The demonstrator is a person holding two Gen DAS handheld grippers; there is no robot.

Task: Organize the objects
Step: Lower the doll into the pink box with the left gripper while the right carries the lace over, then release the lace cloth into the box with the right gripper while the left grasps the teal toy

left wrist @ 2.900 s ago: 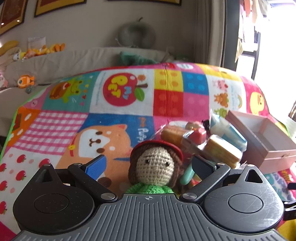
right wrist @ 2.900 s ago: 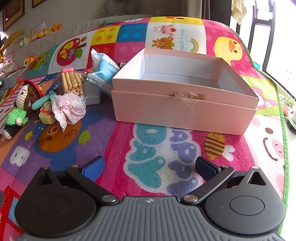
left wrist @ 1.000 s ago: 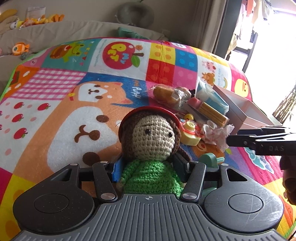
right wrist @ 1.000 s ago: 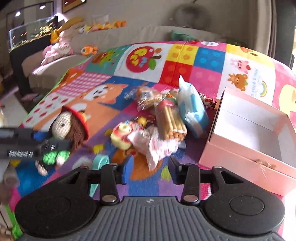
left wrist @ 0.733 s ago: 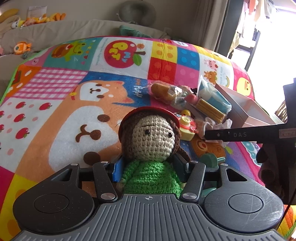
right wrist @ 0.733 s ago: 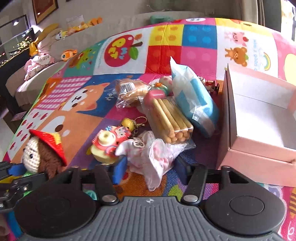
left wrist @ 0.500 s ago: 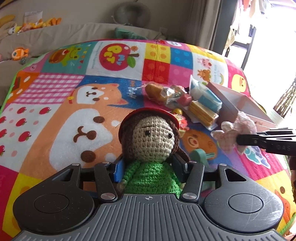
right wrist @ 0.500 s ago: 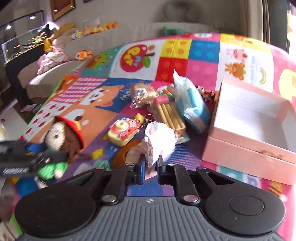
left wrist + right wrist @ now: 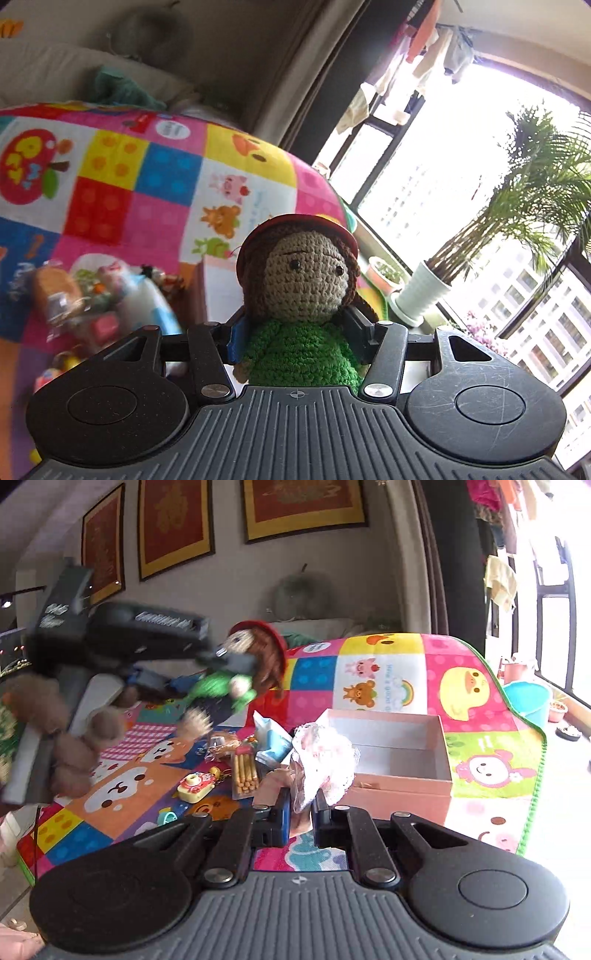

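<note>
My left gripper is shut on a crochet doll with a red hat and green body, held high in the air. The right wrist view shows the doll raised above the mat, left of the box. My right gripper is shut on a frilly pink-white cloth, lifted above the mat just before an open pink box. The box's inside looks bare. In the left wrist view the box is partly hidden behind the doll.
A colourful play mat covers the surface. Left of the box lie a biscuit-stick pack, a blue wipes pack, a wrapped bun, a toy camera and a teal piece. A potted palm stands by the window.
Both grippers have risen well above the mat. The left one has swung right toward the box with the doll. The right one has lifted the cloth toward the box.
</note>
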